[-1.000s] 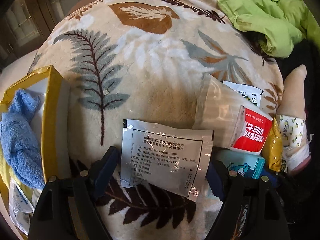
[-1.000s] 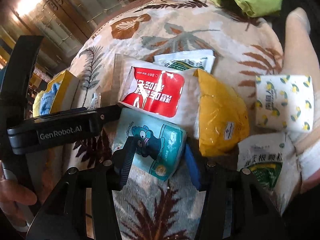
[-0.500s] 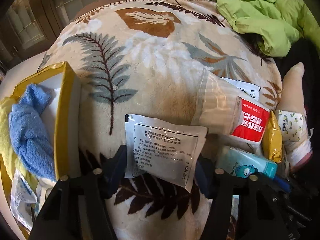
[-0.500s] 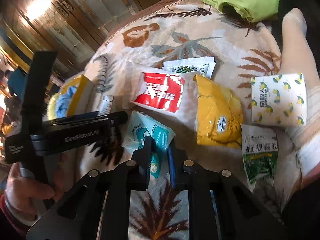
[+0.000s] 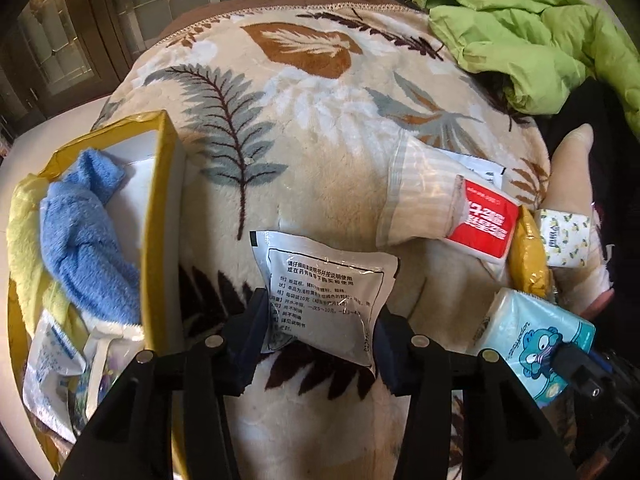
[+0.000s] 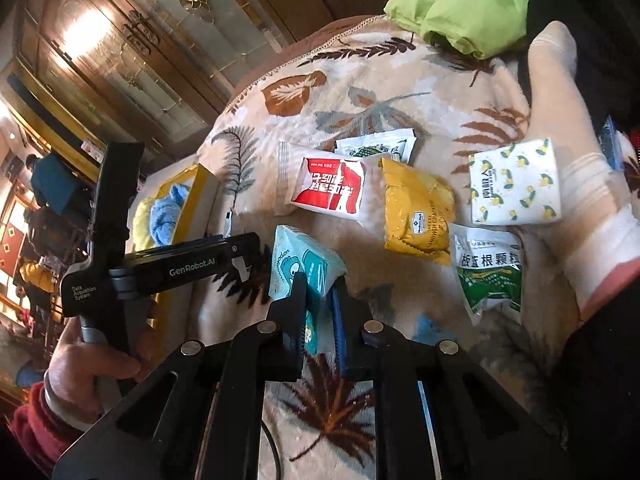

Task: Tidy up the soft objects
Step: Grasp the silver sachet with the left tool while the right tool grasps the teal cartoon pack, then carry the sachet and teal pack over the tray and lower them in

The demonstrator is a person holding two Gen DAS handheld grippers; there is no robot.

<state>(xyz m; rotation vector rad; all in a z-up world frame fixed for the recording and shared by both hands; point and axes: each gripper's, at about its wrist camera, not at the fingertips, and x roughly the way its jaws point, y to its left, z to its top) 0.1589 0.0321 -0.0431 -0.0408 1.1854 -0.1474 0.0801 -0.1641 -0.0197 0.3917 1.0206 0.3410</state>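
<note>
- The left tool (image 5: 318,320) is closing on a silvery foil sachet (image 5: 326,296); its pads are already touching both side edges and the sachet is puffing between them, just beside the yellow box (image 5: 162,216).
- The right tool (image 6: 320,304) is pinching a teal tissue pack (image 6: 298,264) tightly, crumpling its soft plastic wrap.
- Part done, I judge: a fluffy blue towel (image 5: 80,240) and a few packets are already lying in the box.
- Still waiting on the plush leaf-print blanket (image 5: 320,120): a red-and-white pouch (image 6: 330,186), a crinkly yellow bag (image 6: 416,212), a lemon-print pack (image 6: 514,184) and a green sachet (image 6: 490,276).
</note>
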